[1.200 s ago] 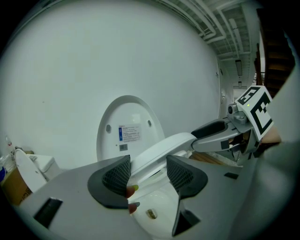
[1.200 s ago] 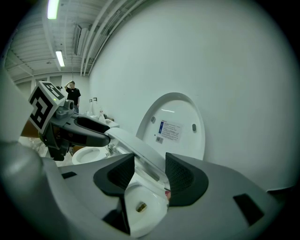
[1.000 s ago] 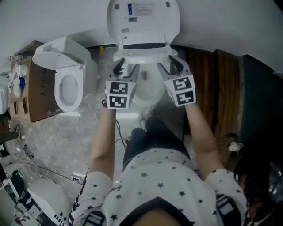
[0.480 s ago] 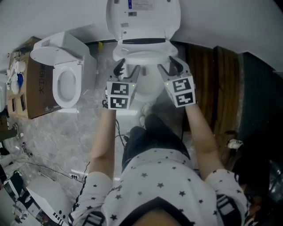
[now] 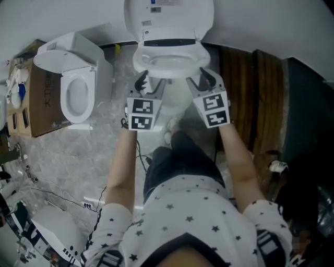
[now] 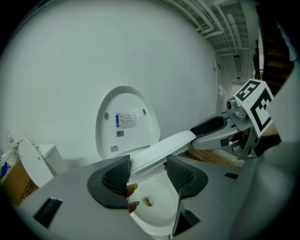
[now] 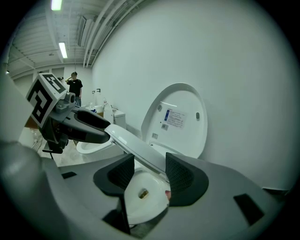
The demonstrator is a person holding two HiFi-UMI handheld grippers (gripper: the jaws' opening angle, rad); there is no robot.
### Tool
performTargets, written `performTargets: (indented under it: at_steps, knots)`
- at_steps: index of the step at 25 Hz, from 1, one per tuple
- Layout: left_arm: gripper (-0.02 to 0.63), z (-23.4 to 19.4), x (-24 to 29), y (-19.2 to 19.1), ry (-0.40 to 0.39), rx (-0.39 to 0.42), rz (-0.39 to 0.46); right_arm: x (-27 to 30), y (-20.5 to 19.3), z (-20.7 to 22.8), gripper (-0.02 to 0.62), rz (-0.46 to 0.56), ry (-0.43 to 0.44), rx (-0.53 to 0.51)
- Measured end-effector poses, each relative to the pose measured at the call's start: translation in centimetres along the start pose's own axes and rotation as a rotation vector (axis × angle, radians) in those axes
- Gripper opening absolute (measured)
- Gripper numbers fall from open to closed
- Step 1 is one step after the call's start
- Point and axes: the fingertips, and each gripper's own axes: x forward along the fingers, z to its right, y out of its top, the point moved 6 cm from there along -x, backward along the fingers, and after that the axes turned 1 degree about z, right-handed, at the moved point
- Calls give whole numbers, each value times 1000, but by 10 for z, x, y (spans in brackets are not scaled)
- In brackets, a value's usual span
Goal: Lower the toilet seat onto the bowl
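1. The white oval plastic toilet seat [image 6: 164, 146] has tipped further away from the upright white lid [image 5: 168, 18] and closer to the white ceramic bowl [image 6: 154, 211]. Both grippers have sunk with it.
2. It slants just above the bowl, front edge still raised. Its long axis runs from the hinge toward the person.
3. The left gripper [image 5: 149, 83] has its jaws wide and clamped on the seat's left rim. The right gripper [image 5: 201, 81], equally wide, clamps the right rim.

**Lid cropped at top**
Beyond the fingers [image 6: 117, 174], the toilet seat [image 6: 164, 147] hides the bowl [image 6: 157, 213] rim; the lid [image 5: 168, 15] runs off frame, its label [image 6: 124, 121] unreadable.
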Motion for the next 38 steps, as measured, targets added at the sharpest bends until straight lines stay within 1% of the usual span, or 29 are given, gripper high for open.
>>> performTargets:
  at_steps: [38]
  knots:
    - [233, 30, -14, -77, -26, -6, -112, -8, -71, -43, 212, -93, 28, -70]
